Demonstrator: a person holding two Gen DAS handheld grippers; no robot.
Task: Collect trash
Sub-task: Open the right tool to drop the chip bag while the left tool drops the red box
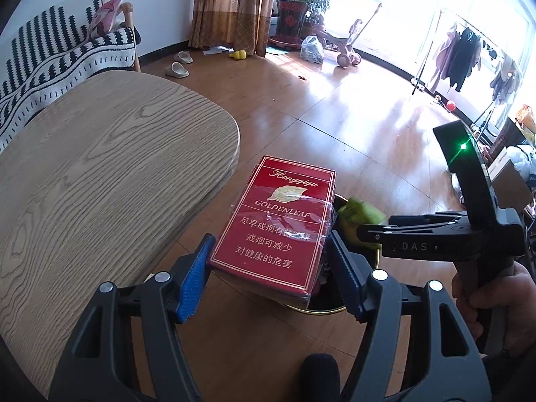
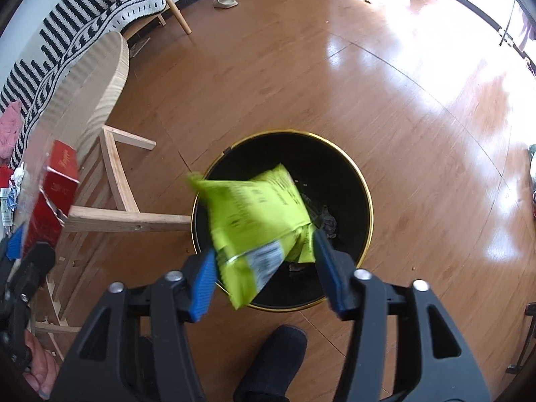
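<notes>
Now the green snack bag (image 2: 258,214) hangs blurred over the open mouth of the black bin (image 2: 338,167), between the right gripper (image 2: 264,268) fingers, which stand wide and no longer seem to pinch it; it looks to be dropping free. Judging by this, the step in hand is the release: keep the right gripper steady above the middle of the bin until the bag clears the gold rim, since its corner at 9 o'clock pokes out past the edge and could catch there.

At 9 o'clock from the bin, the left gripper (image 1: 271,258) holds a red cigarette carton (image 1: 278,221) clamped across its short width, its plastic wrap torn and loose. It hangs between the desk (image 1: 100,174) edge and the bin, only partly over the rim, so it needs to shift toward 3 o'clock before letting go.

Crumpled scraps already lie inside the bin. The desk's wooden legs (image 2: 114,181) stand just beside the bin, and the person's dark shoe (image 2: 271,361) sits near its rim at 6 o'clock.
</notes>
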